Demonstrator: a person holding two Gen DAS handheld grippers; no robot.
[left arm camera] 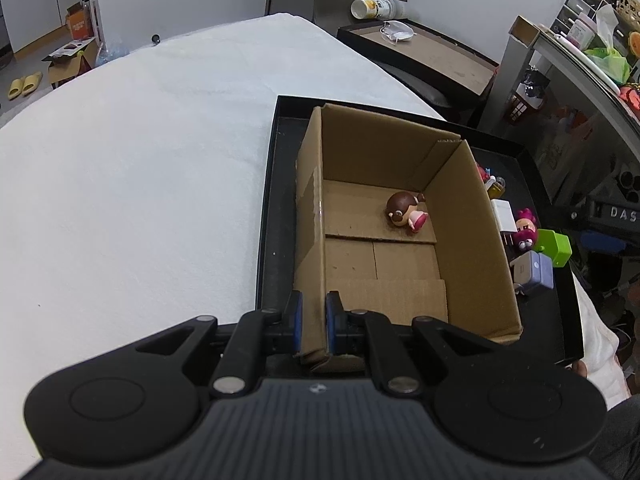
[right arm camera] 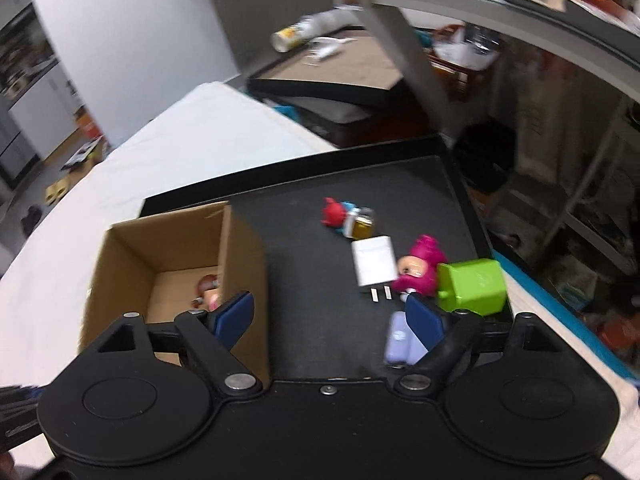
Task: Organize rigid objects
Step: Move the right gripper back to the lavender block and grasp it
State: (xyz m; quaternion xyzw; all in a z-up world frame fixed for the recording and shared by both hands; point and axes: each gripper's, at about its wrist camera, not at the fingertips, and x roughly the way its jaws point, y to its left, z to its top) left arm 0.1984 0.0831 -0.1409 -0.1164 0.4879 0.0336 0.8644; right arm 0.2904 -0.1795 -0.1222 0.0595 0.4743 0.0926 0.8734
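Note:
An open cardboard box [left arm camera: 384, 216] stands in a black tray [left arm camera: 276, 208] on a white cloth. A brown-haired doll in pink [left arm camera: 406, 210] lies on the box floor, also glimpsed in the right wrist view as the doll [right arm camera: 208, 286]. My left gripper [left arm camera: 314, 322] is shut on the box's near left wall. My right gripper [right arm camera: 332, 316] hangs open over the tray floor with nothing between its pads. Loose on the tray lie a magenta doll [right arm camera: 420, 266], a green cube toy [right arm camera: 474, 286], a white charger [right arm camera: 374, 266], a lilac block [right arm camera: 400, 340] and a red-and-blue figure [right arm camera: 340, 212].
The white cloth [left arm camera: 140, 160] covers the table left of the tray. A dark side table [left arm camera: 436, 56] with a tipped cup [left arm camera: 366, 8] and a face mask stands behind. Cluttered shelves [left arm camera: 592, 92] rise at the right.

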